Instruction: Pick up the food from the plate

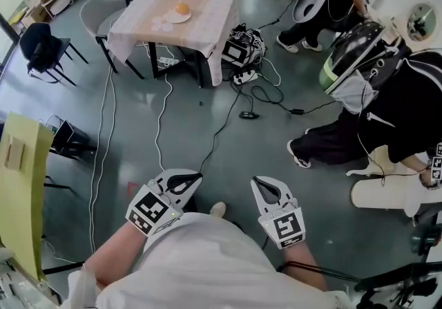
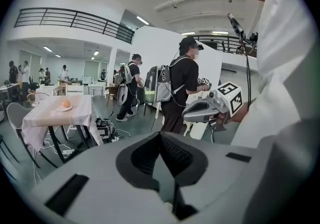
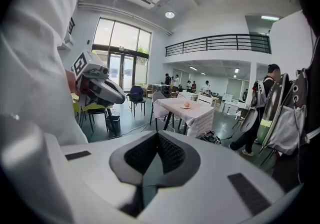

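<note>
L gripper: the white hand-held left gripper [image 1: 194,178] w/ its marker cube was low in the head view, close to the person's body. Jaws were clenched tip to tip w/ nothing betw. them.
R gripper: the matching white right gripper [image 1: 257,181] was beside it, the two apart. Its jaws were also pressed together and empty.
Food: a round orange food item [image 1: 182,7] sat on a small white plate [image 1: 174,19], well apart from both grippers.
Table: a square table w/ a pale cloth [image 1: 207,3] carried the plate and stood far across the grey floor [image 1: 173,128].
Aim: both gripper views faced the table from across the room.
By table: a black box w/ square markers [image 1: 243,48] sat on the floor at the table's corner. Dark cables [image 1: 222,128] ran from there toward the person.
Left side: a black chair [image 1: 41,45] stood well off. A yellow-green panel [image 1: 21,190] was nearer.
Right side: a person in black [image 1: 394,114] was bent low over the floor.
</note>
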